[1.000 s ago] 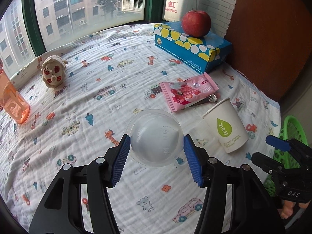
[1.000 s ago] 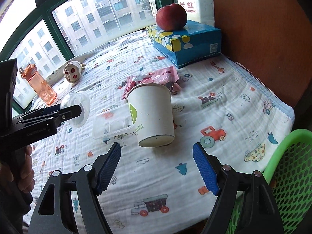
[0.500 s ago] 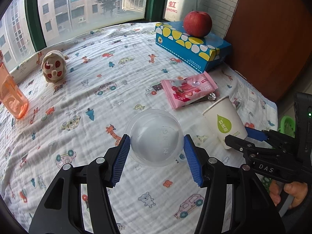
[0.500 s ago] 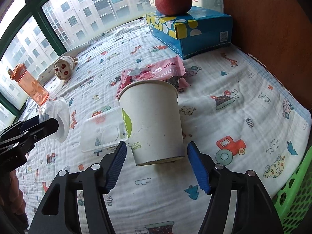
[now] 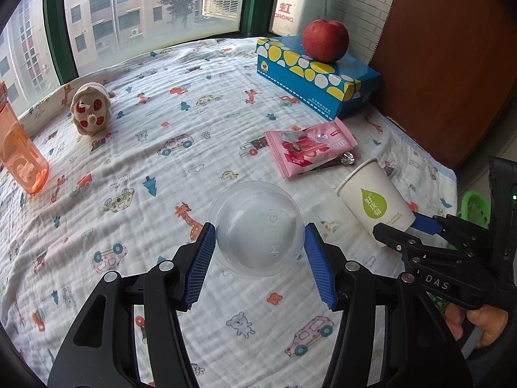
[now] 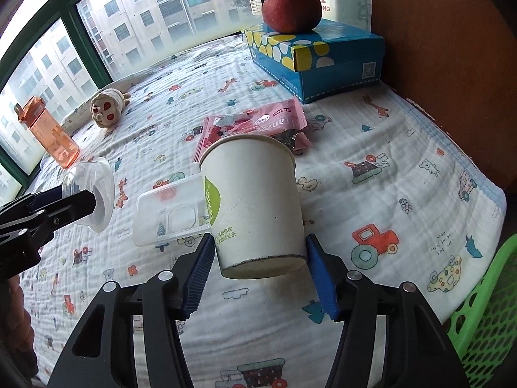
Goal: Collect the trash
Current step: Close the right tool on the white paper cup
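Your left tongs are clamped on a clear plastic dome lid, blue pads pressed to either side of its rounded body, the lid held just above the printed bed cover. Expect it to feel nearly weightless, thin and slick; it will probably buckle or pop free if you squeeze harder, so the grip across its widest part looks like the right one.

To the right of those tongs, and just left of your right tongs, a clear plastic tray lies flat on the cover, touching the paper cup. It looks light and springy, best taken by a rim edge.

Your right tongs have just been closing, and the cup now sits between their pads, both of which meet its wall near the base. The cup tilts with its mouth away from you. Paper this thin is likely to crush, and the wall tapers toward the base, so a firm but gentle hold low down, where the bottom disc stiffens it, seems safest.

Beyond the cup lies a pink snack wrapper, limp and crinkly, best pinched at an edge.

At the far right, beside your right tongs and below the bed's edge, the green mesh basket waits, the likely place for all of it.
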Demonstrator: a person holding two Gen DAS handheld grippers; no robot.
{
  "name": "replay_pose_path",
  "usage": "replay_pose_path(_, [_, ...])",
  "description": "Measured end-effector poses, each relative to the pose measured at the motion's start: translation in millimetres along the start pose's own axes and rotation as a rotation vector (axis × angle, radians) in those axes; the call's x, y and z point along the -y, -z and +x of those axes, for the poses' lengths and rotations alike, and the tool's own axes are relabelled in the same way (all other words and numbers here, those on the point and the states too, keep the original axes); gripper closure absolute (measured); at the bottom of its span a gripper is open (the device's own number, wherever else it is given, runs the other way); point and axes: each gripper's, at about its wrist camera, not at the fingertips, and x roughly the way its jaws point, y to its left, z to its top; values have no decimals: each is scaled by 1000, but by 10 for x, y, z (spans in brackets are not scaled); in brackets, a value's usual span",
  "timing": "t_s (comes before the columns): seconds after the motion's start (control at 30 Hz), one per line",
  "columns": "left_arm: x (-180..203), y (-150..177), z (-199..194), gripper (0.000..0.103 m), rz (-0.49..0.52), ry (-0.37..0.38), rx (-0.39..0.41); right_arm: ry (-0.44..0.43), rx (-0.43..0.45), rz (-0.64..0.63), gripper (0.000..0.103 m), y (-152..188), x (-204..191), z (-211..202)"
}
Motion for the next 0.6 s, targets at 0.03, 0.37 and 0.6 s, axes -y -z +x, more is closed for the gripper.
replay_pose_path(0.03, [16,6,-17,48,3,1,2,5,5,-10,48,17,-10,-35])
replay_pose_path(0.37, [210,112,-202,48,19,27,20,20,56,-16,48,254,9,-506])
replay_pose_path(0.6, [335,208,-306,48,26,53,23,25,92,0,48,421,77,-840])
